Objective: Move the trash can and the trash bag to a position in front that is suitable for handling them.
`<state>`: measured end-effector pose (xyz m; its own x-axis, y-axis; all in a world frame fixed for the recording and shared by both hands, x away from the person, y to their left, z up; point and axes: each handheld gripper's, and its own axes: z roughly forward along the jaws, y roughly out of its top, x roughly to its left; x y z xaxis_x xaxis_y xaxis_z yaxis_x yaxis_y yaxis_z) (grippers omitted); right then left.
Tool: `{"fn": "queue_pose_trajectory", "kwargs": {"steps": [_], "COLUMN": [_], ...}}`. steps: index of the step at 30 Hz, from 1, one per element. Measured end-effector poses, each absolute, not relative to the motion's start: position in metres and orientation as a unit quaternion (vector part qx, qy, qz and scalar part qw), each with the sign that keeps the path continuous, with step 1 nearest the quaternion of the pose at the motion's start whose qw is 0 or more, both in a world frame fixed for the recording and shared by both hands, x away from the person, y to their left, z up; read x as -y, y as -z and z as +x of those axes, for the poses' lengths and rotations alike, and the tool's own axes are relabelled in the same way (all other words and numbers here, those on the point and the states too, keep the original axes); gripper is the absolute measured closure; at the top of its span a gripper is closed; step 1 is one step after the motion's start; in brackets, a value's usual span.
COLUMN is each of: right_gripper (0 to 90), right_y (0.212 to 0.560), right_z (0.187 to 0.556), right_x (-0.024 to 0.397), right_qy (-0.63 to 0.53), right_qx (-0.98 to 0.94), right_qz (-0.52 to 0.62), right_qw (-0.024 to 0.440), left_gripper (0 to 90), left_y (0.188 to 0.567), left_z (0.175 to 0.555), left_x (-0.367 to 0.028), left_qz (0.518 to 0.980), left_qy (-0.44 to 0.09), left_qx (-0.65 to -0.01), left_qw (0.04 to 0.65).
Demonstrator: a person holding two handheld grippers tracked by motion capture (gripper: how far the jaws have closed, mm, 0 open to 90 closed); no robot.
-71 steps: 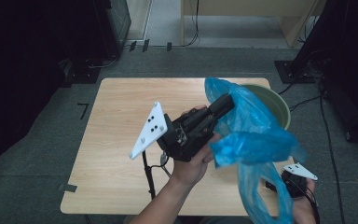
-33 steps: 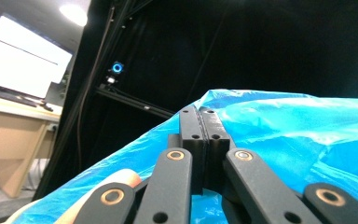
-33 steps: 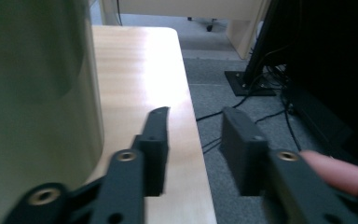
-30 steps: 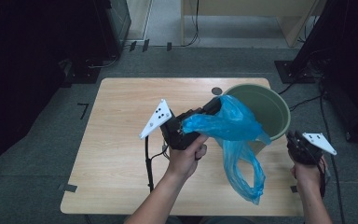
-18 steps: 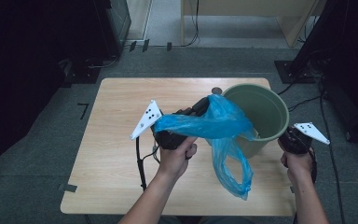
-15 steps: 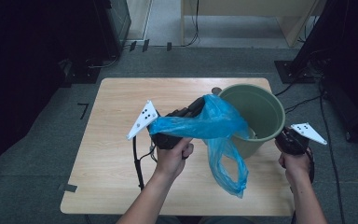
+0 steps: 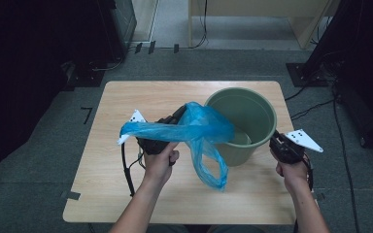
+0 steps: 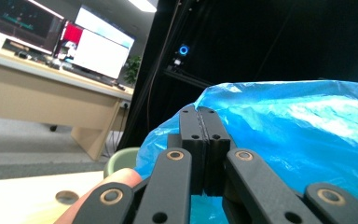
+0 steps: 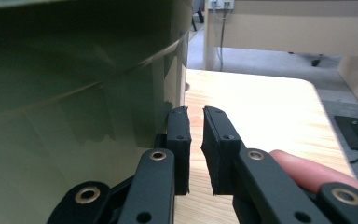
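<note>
The table (image 7: 126, 194) carries the bin (image 7: 264, 104), which stands upright just ahead of and left of my right gripper (image 9: 195, 122) and to the right of my left gripper (image 8: 199, 122).

The bag (image 7: 194, 128) hangs from my left gripper. Its bulk spreads right of the jaws toward the near rim of the bin, one end trails back over my hand (image 7: 159, 162), and a loop droops below toward the table.

My left gripper is clamped on a fold of the bag; the jaws meet with no gap in the left gripper view. My right gripper holds nothing: its jaws stand slightly apart, level with the bin's side wall, close beside it.

Step in hand, as I judge it: lining the bin with the bag, bag not yet opened over the rim.

Next move calls for: my right gripper taking the free edge of the bag, so both grippers can spread the mouth and draw it over the rim. The thin film is likely to slip or bunch.
</note>
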<state>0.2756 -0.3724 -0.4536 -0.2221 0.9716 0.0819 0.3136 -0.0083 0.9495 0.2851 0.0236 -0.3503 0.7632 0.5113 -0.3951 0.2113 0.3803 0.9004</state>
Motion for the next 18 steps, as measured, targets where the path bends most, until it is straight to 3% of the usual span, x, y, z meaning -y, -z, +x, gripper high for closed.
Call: {"fn": "queue_pose_trajectory", "kwargs": {"steps": [18], "right_gripper": [81.7], "right_y": [0.445], "right_z": [0.272], "right_x": [0.3], "right_qy": [-0.499], "right_qx": [-0.664], "right_qz": [0.453], "right_qw": [0.322], "left_gripper": [86.9], "left_y": [0.386], "left_z": [0.304], "left_x": [-0.058], "left_qz": [0.545], "left_qy": [-0.14], "left_qx": [-0.424], "left_qw": [0.71]}}
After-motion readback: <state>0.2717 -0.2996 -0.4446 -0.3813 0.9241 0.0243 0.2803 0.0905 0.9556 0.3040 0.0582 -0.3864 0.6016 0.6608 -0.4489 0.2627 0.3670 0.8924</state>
